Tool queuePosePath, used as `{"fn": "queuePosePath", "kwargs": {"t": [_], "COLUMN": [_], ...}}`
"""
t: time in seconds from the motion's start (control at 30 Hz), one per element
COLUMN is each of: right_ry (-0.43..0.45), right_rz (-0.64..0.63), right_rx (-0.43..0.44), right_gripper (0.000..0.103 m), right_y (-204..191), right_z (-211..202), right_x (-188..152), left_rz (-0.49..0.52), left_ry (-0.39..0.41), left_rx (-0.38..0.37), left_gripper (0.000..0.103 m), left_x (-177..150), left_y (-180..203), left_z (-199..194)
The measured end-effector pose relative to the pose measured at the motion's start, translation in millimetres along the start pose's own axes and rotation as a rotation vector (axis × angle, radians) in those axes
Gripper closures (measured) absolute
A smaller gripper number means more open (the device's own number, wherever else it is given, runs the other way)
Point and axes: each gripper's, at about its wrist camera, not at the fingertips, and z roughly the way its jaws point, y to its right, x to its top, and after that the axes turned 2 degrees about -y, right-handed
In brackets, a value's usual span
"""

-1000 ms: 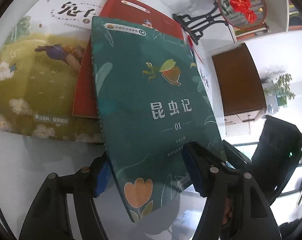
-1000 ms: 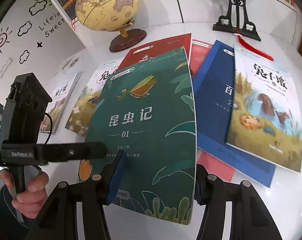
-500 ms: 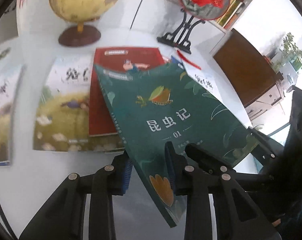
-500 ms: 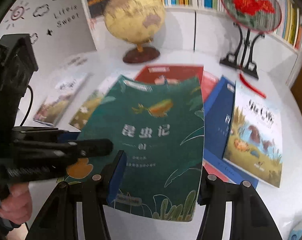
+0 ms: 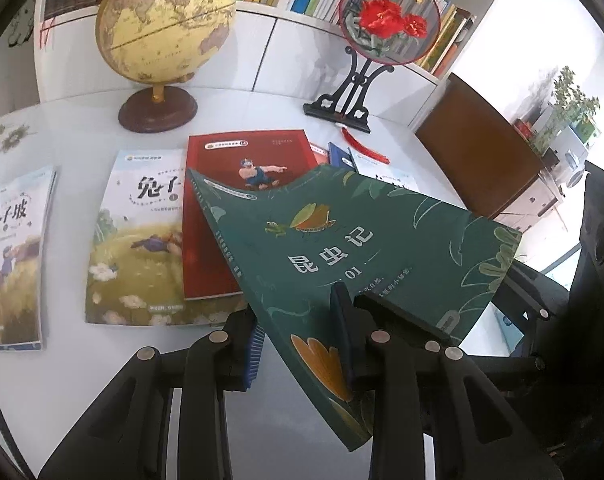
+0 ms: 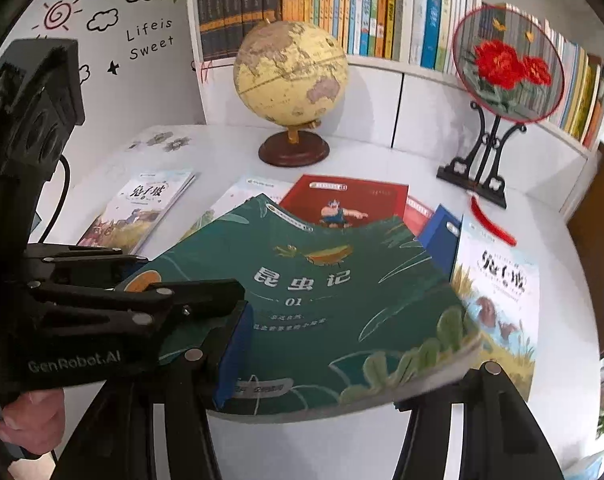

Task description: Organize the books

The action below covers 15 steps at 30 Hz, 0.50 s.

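Above scattered table books, left gripper clamps the sagging green book while right gripper gapes around it; it may slip.

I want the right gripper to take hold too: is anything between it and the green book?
Nothing visible does. The near edge of the green book lies between the open fingers of the right gripper. The left gripper clamps the book's left corner, close beside the right gripper's left finger, so watch that side.
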Motion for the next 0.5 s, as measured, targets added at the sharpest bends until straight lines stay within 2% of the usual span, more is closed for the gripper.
{"fn": "queuePosePath", "kwargs": {"t": [0.23,0.3,0.37,0.43,0.5], "right_ry": [0.001,-0.044,-0.128,-0.233,-0.260], "right_rz": [0.009,0.066,0.159,0.290,0.327], "right_rx": [0.021,0.089,0.210,0.303,0.295], "right_gripper": [0.047,0.047,0.047,0.047,0.047], "right_y": [3,11,28,52,68], "right_z": [0,7,21,37,39], "right_x": [1,-5,-15,-34,-48], "left_rz": [-0.015,-0.048,-0.093,-0.117,-0.129], "left_ry": [-0.031,-0.074,-0.123,-0.149,-0.164], "left_rx": [-0.012,-0.056,-0.089,-0.077,-0.072], "left_gripper": [0.075,0.075,0.075,0.077,0.076], "left_x": [-3,-7,-12,-17,-21], "left_y": [-13,-27,-44,-57,-63], "left_z": [7,17,31,42,49]}}
